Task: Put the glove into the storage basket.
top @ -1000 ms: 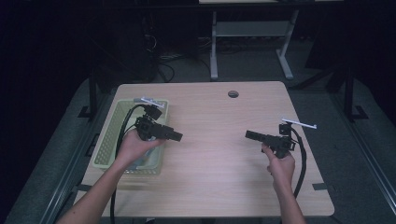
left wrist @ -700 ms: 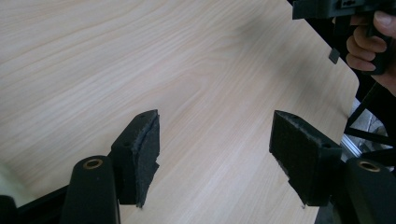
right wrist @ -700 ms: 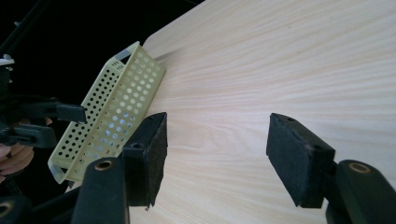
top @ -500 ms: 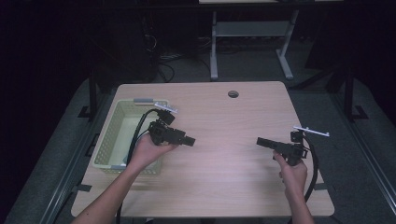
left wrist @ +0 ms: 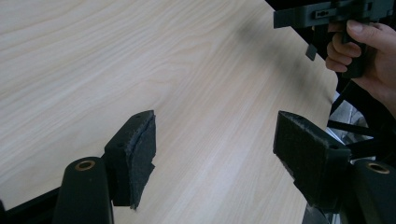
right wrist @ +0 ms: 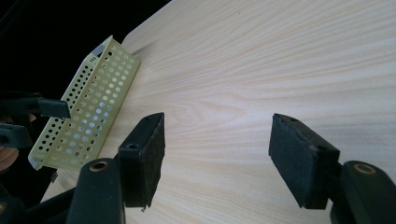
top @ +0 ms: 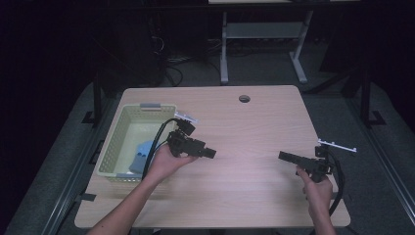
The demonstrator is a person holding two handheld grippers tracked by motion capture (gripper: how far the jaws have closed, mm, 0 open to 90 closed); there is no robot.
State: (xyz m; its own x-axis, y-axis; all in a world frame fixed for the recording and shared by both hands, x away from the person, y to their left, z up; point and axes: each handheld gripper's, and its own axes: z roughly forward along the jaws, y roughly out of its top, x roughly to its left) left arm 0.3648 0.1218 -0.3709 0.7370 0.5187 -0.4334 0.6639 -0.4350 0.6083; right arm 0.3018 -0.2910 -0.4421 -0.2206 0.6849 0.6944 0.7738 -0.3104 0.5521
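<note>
1. The left black two-jaw tool point(left wrist: 215, 158) has its jaws spread wide, with only bare bench showing between the dark foam pads point(left wrist: 140, 154); it holds nothing and touches nothing.
2. In the high view this left tool point(top: 208, 152) hangs above the bench just beside the basket's right rim, its jaws pointing toward three o'clock, gripped by the person's left hand point(top: 166, 161).
3. The right black two-jaw tool point(right wrist: 219, 154) is equally wide open and empty, its pads point(right wrist: 301, 158) apart over bare wood.
4. From above, the right tool point(top: 286, 156) sits near the bench's four o'clock edge, jaws pointing toward nine o'clock, held by the right hand point(top: 318, 188). The two tools face each other, well apart.
5. A pale yellow-green perforated plastic basket point(top: 117, 134) stands at the bench's nine o'clock side, with a blue object point(top: 142, 154) lying in it, partly hidden by the left forearm.
6. The light wood-grain bench point(top: 254, 127) has a round cable hole point(top: 244, 98) near its twelve o'clock edge.
7. Beyond it the room is dark, with grey floor and a white metal frame point(top: 259, 34) at twelve o'clock.
</note>
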